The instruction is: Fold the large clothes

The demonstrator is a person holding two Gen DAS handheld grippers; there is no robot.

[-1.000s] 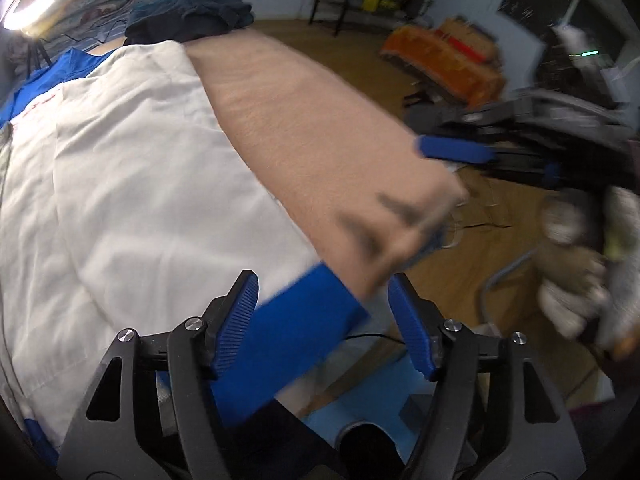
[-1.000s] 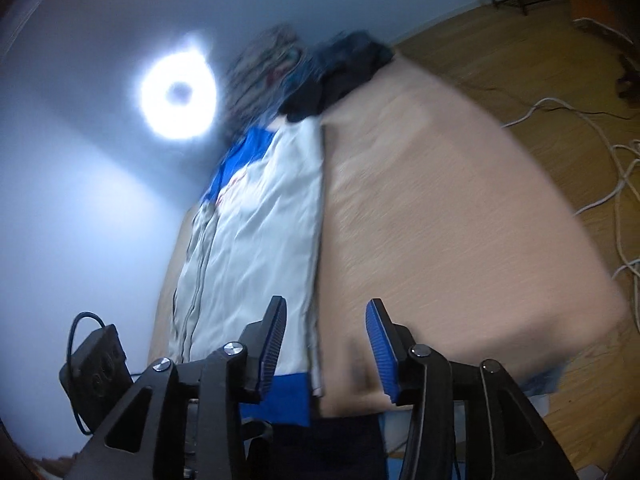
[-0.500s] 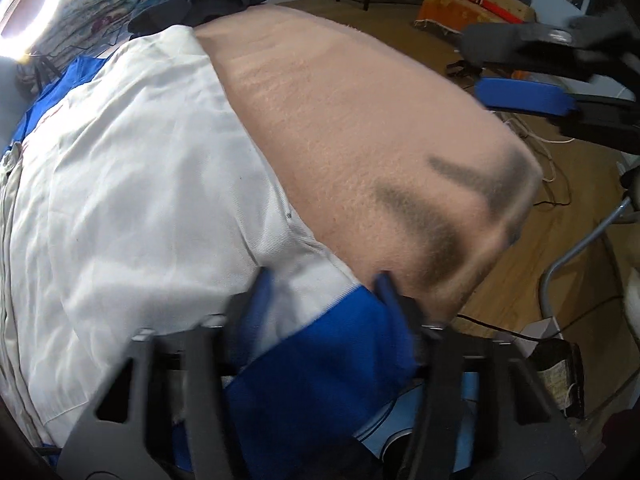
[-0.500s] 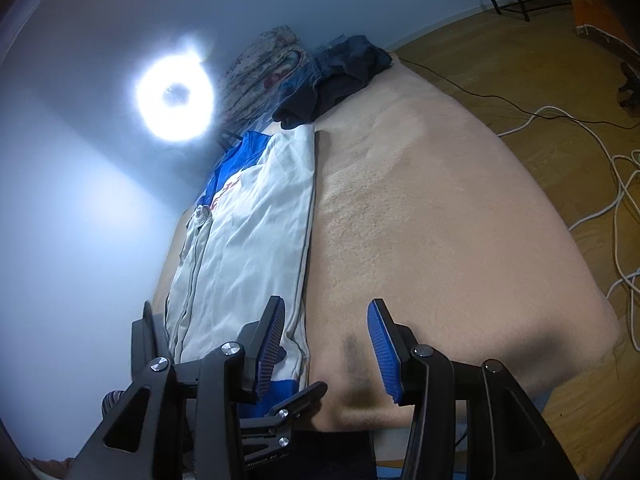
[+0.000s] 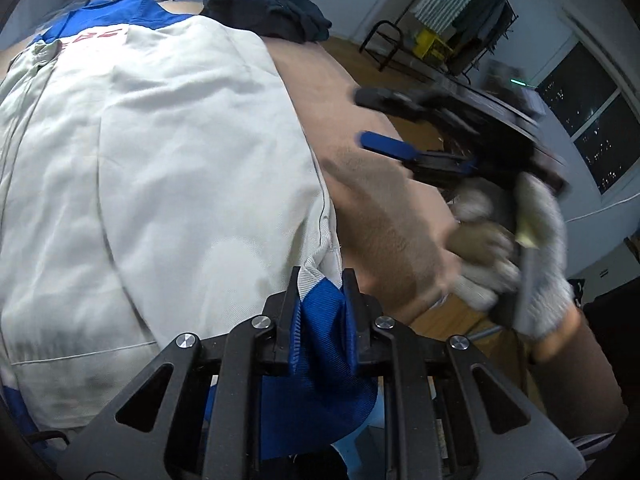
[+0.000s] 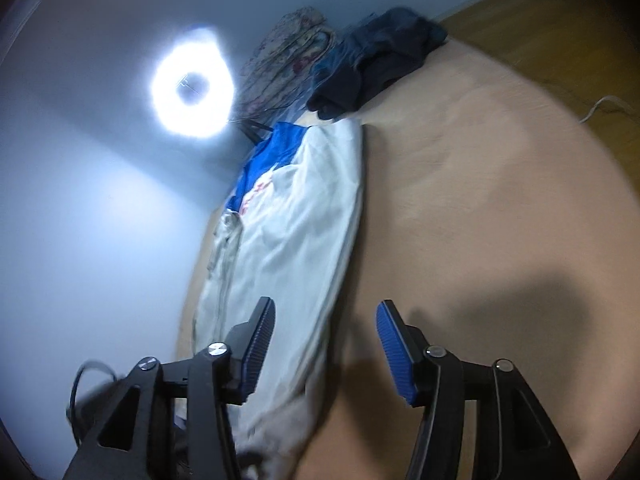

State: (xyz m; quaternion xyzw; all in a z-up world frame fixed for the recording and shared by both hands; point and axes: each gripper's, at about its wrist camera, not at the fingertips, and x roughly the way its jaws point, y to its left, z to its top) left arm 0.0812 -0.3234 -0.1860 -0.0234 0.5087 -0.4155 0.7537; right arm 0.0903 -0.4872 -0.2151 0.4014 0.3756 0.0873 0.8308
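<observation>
A white jacket (image 5: 160,160) with blue shoulders and a blue hem lies flat along the beige bed cover (image 5: 384,208). My left gripper (image 5: 320,276) is at the jacket's near corner. Its jaws are closing and the blue hem (image 5: 324,320) is pinched between the pads. My right gripper (image 5: 372,120), held by a gloved hand (image 5: 520,248), hovers to the right over the cover. In the right wrist view my right gripper (image 6: 326,308) has its jaws opening above the jacket's (image 6: 296,232) right edge, with nothing pressed between them.
A pile of dark clothes (image 6: 372,64) and folded floral bedding (image 6: 280,56) sit at the bed's far end. A ring light (image 6: 192,84) glares by the wall. Wooden floor (image 5: 400,60) and a black rack (image 5: 384,40) lie to the right of the bed.
My left gripper went from wide open around the blue hem to pinching it. My right gripper swung in over the bed toward the jacket's edge, and its jaws spread wider.
</observation>
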